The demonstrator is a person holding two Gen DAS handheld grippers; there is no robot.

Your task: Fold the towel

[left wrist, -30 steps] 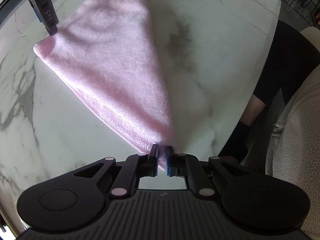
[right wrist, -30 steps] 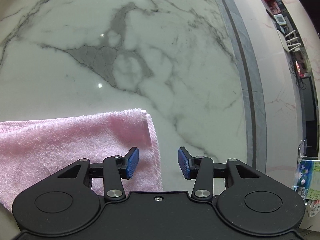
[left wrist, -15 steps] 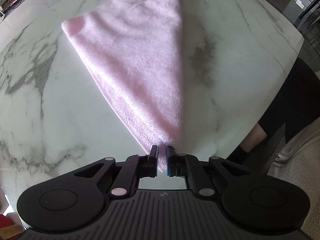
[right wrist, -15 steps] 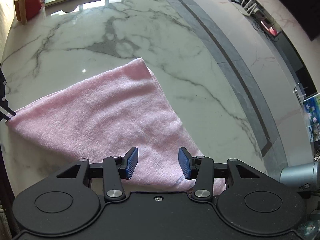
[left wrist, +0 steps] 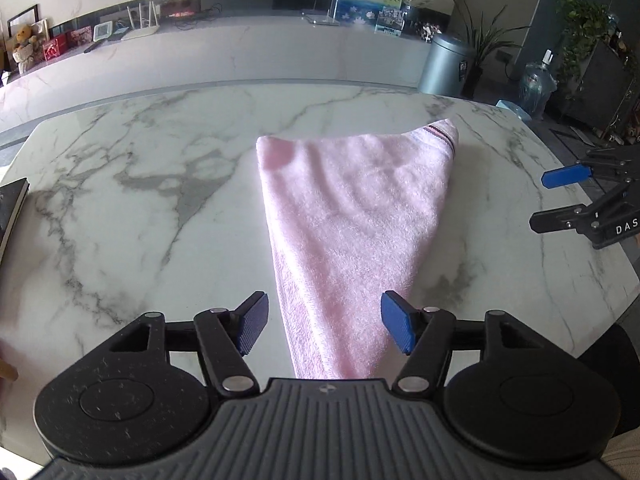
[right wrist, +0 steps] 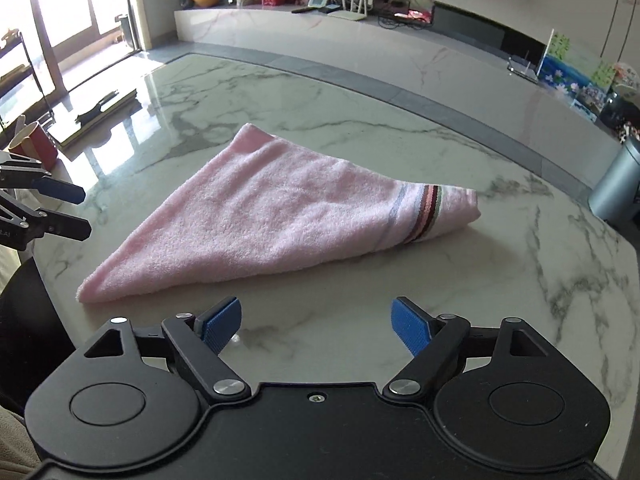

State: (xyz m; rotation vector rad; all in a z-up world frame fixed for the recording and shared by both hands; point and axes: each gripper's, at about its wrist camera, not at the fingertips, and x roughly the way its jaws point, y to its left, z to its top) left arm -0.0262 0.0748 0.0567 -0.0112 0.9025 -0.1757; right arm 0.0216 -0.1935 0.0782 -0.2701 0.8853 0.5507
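Towel: pink towel (right wrist: 280, 220) lies folded on marble table (right wrist: 520, 280).
Feel: I judge it soft, light, floppy.
Hold: nearest corner, pinching all layers.
My grippers: left gripper (left wrist: 324, 328) and right gripper (right wrist: 316, 324) both spread apart, holding nothing.

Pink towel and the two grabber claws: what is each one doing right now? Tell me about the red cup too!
Pink towel: folded, lying flat on the marble table, nothing holding it.
Left gripper: open, its fingers either side of the towel's near end, not pinching.
Right gripper: open, empty, just short of the towel.
Red cup: upright at the table's edge, something sticking out of it.
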